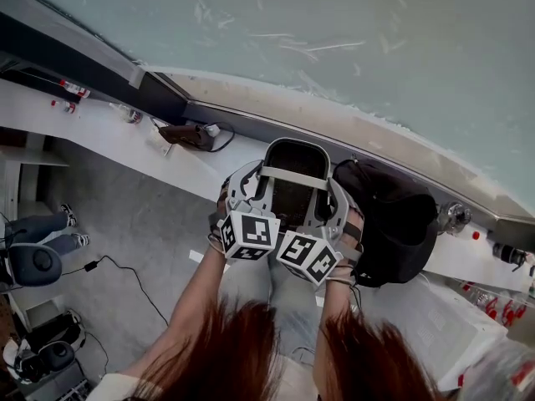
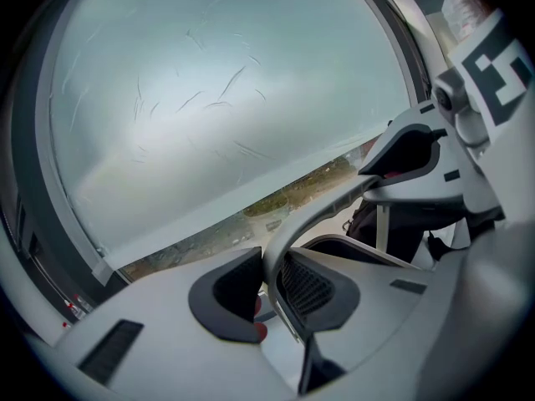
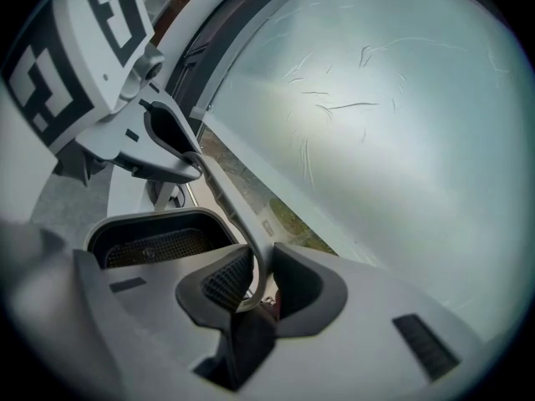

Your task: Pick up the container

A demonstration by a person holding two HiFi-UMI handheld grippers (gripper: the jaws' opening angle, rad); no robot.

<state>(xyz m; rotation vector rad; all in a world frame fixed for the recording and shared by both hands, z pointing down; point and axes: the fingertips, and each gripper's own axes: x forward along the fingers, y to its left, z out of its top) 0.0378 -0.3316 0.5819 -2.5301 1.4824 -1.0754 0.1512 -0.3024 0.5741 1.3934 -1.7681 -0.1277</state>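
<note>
The container (image 1: 292, 192) is a grey tub with a black, mesh-lined inside and a thin grey bail handle (image 1: 292, 176) across its top. It hangs in front of the window, above the white ledge. My left gripper (image 1: 251, 211) is shut on the left part of the handle (image 2: 326, 211), which runs out from between its dark pads (image 2: 234, 295). My right gripper (image 1: 328, 224) is shut on the right part of the same handle (image 3: 230, 215). The black inside of the container (image 3: 159, 242) shows below the handle in the right gripper view. Each gripper sees the other at the handle's far end.
A black bag (image 1: 393, 220) lies on the white ledge (image 1: 109, 136) right beside the container. A dark device with a cable (image 1: 188, 134) and small bottles (image 1: 71, 90) sit further left. A large window pane (image 1: 334, 40) fills the back. A chair (image 1: 33, 266) stands on the floor at lower left.
</note>
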